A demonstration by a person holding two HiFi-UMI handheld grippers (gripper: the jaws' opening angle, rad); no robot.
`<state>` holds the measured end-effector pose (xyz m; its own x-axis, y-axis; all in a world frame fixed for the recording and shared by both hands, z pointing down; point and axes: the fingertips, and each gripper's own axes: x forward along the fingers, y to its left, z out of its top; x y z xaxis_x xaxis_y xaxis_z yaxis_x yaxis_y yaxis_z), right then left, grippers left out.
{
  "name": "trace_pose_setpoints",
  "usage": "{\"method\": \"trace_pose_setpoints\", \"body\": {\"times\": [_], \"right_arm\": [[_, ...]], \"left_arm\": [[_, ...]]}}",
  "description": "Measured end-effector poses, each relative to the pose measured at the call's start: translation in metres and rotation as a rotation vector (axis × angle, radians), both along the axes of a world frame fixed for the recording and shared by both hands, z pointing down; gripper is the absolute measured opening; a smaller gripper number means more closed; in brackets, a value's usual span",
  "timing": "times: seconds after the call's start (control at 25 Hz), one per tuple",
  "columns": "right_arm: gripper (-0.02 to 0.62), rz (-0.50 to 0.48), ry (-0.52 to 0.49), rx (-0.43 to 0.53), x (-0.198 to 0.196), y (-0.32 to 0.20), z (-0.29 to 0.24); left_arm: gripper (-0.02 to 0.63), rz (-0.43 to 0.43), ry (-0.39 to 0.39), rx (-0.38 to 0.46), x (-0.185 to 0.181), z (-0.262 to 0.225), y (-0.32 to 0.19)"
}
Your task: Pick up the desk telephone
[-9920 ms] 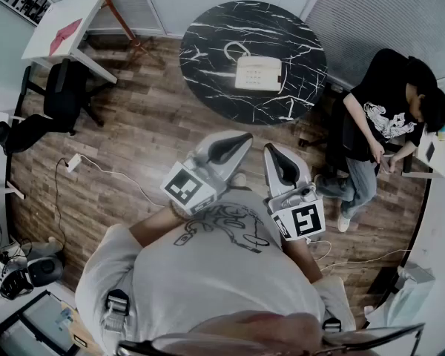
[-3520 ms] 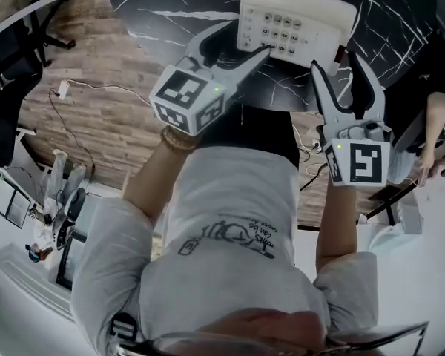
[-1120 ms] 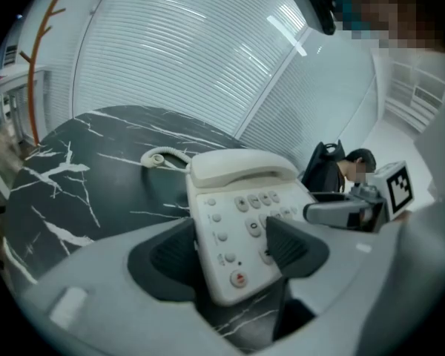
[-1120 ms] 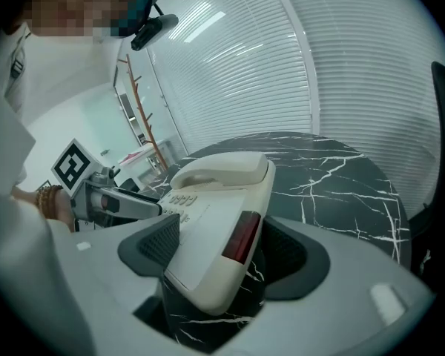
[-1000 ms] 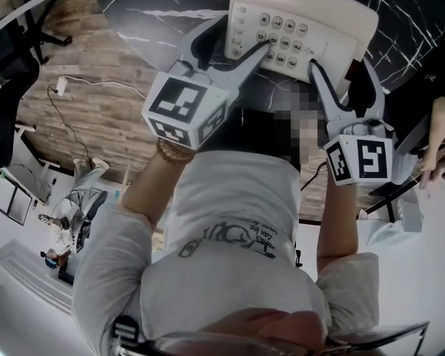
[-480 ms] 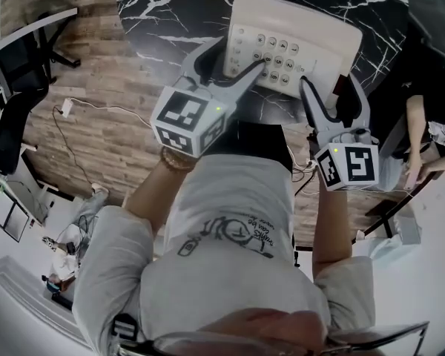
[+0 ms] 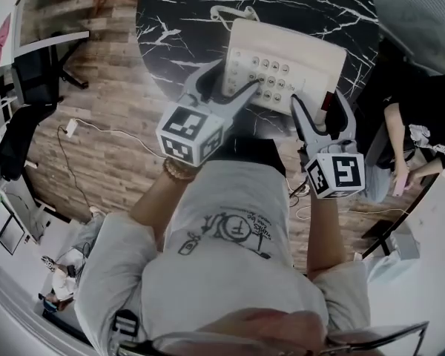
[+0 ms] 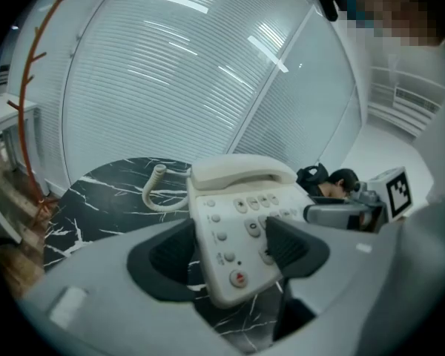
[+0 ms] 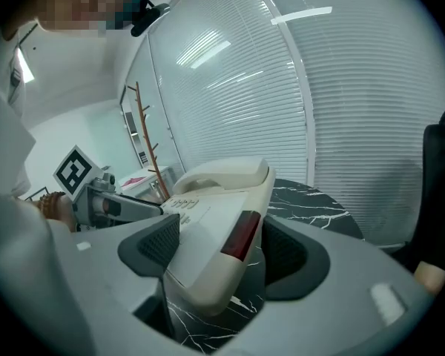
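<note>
Head view shows both forearms reaching forward from the torso, elbows bent, with the 2 grippers angled forward and somewhat downward and converging on 1 object. The left gripper (image 7: 236,77) sits at the near left corner of the desk telephone (image 7: 300,54); a bracelet (image 7: 179,171) is on that wrist. The right gripper (image 7: 317,101) sits at the near right corner, its marker cube (image 7: 335,175) facing the camera.

Left gripper view: the jaws stand wide and clamp the telephone's corner, 1 pad against the left side wall and the other resting on the keypad (image 8: 252,221).

Right gripper view: the jaws likewise clamp the opposite corner, 1 pad on the top face and the other against the right side wall, just beside a dark red panel (image 9: 239,237).

The telephone is cream-coloured, with a sloping face of round keys and 1 red key near the front edge. The handset (image 8: 241,172) lies seated in its cradle across the far end. A coiled cord (image 8: 156,193) loops from the far left corner down toward the table (image 7: 174,21), a round black top with white veining. The telephone is carried between the 2 grippers above this table, and marble shows beneath its near edge in both gripper views.
</note>
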<state>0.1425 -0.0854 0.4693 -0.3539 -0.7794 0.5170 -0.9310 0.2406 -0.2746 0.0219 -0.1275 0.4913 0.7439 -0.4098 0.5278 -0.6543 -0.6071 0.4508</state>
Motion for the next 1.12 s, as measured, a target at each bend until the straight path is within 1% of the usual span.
{"method": "trace_pose_setpoints", "body": {"times": [0.4, 0.76, 1.0, 1.12], "right_arm": [[0.344, -0.016, 0.013, 0.077, -0.009, -0.001, -0.077], [0.342, 0.002, 0.014, 0.159, -0.01, 0.004, -0.141], [0.337, 0.005, 0.024, 0.204, -0.013, 0.015, -0.173], [0.337, 0.006, 0.02, 0.229, -0.015, 0.018, -0.186]], "left_arm": [[0.308, -0.021, 0.027, 0.048, -0.009, -0.074, 0.002], [0.308, -0.023, 0.057, 0.116, -0.01, -0.14, 0.005], [0.308, -0.021, 0.069, 0.132, -0.012, -0.169, 0.017], [0.308, -0.027, 0.071, 0.158, -0.015, -0.184, 0.019]]}}
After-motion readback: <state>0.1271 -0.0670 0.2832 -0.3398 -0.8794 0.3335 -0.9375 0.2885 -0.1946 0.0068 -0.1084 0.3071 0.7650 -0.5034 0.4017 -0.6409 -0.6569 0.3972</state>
